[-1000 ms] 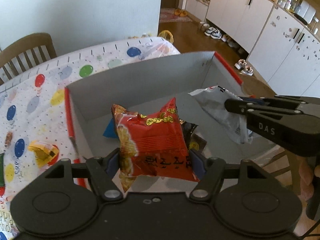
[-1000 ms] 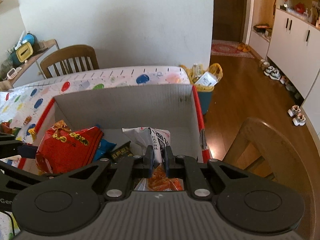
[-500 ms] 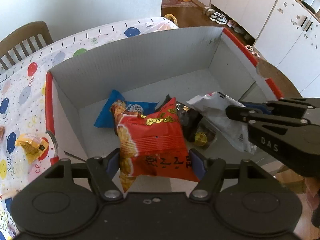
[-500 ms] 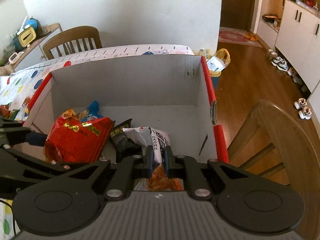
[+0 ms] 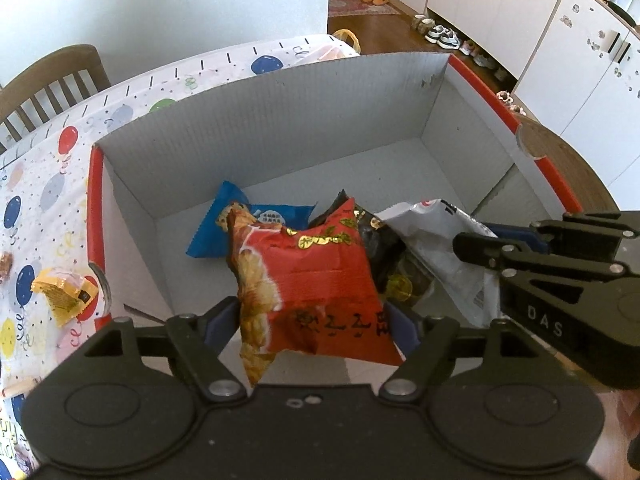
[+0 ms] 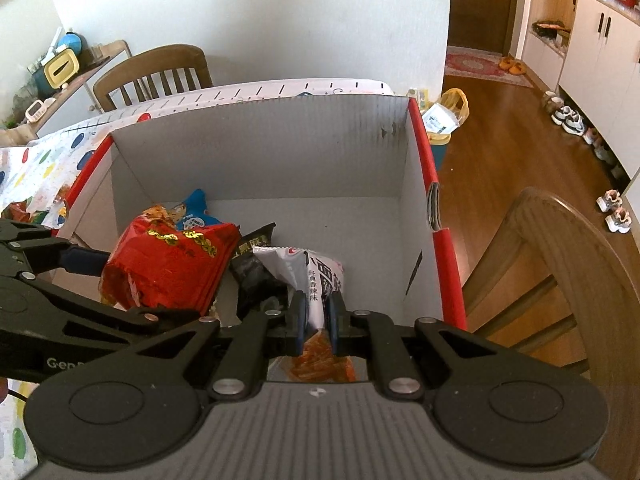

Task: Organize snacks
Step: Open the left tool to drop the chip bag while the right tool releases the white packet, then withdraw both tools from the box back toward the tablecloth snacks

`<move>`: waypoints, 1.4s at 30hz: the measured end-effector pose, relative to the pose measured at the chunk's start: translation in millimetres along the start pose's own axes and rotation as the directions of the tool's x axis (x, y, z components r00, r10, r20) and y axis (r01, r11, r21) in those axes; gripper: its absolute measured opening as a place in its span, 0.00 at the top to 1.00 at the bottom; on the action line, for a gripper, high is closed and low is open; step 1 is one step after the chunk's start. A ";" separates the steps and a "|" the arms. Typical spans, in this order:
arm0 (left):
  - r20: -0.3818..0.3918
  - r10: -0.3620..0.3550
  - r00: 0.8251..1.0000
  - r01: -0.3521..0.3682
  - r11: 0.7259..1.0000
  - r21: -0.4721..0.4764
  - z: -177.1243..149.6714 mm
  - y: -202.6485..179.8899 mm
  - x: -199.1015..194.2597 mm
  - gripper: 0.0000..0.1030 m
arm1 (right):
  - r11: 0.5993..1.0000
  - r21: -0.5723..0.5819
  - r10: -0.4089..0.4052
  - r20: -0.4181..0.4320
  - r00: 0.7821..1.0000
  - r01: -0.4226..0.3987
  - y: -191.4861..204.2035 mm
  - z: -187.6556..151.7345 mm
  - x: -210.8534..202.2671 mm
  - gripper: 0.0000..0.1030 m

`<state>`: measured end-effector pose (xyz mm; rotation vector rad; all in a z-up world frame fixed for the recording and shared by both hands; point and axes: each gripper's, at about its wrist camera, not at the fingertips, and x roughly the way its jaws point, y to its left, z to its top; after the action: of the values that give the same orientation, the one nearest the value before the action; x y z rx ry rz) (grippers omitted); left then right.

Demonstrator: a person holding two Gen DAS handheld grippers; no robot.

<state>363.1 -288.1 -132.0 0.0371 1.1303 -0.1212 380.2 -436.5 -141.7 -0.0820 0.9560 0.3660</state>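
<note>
A grey cardboard box (image 5: 280, 128) with red rims stands on the table; it also shows in the right wrist view (image 6: 256, 160). My left gripper (image 5: 312, 320) is shut on a red snack bag (image 5: 312, 284) and holds it over the box's near left part. My right gripper (image 6: 316, 318) is shut on a silver-white snack bag (image 6: 316, 276) and holds it over the box's near right part. A blue packet (image 5: 240, 224) and a black packet (image 5: 384, 252) lie on the box floor. The red bag (image 6: 168, 264) and left gripper show at left in the right wrist view.
A yellow snack packet (image 5: 64, 294) lies on the balloon-print tablecloth (image 5: 44, 184) left of the box. Wooden chairs stand at the far side (image 6: 156, 72) and at the right (image 6: 560, 264). White cabinets (image 5: 560, 40) and shoes line the wooden floor at the right.
Both grippers have risen and tilted down over the box, each still holding its bag. The box floor with the blue and black packets has come into view.
</note>
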 end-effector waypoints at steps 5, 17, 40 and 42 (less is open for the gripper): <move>0.026 0.005 1.000 -0.005 1.000 0.003 -1.9 -0.3 -7.0 0.18 | 1.000 0.010 0.016 0.002 1.000 -0.016 -1.5 -0.8 -5.3 0.88; 0.103 -0.018 0.994 0.021 0.999 -0.029 -8.5 12.4 -42.3 0.12 | 0.998 -0.006 0.055 0.064 0.996 -0.054 -0.9 3.6 -42.2 0.88; 0.315 -0.049 0.948 0.077 0.994 -0.076 -57.2 73.7 -133.4 0.06 | 0.996 -0.077 0.057 0.238 0.970 -0.039 57.9 -0.5 -123.9 0.60; 0.331 -0.034 0.943 0.064 0.995 -0.079 -67.1 83.9 -141.4 0.06 | 0.995 -0.086 0.065 0.246 0.967 -0.045 68.3 -2.8 -128.8 0.57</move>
<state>253.0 -187.7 -35.5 -0.0886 0.8007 -0.1165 287.8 -407.9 -32.6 -0.0807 0.6967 0.4544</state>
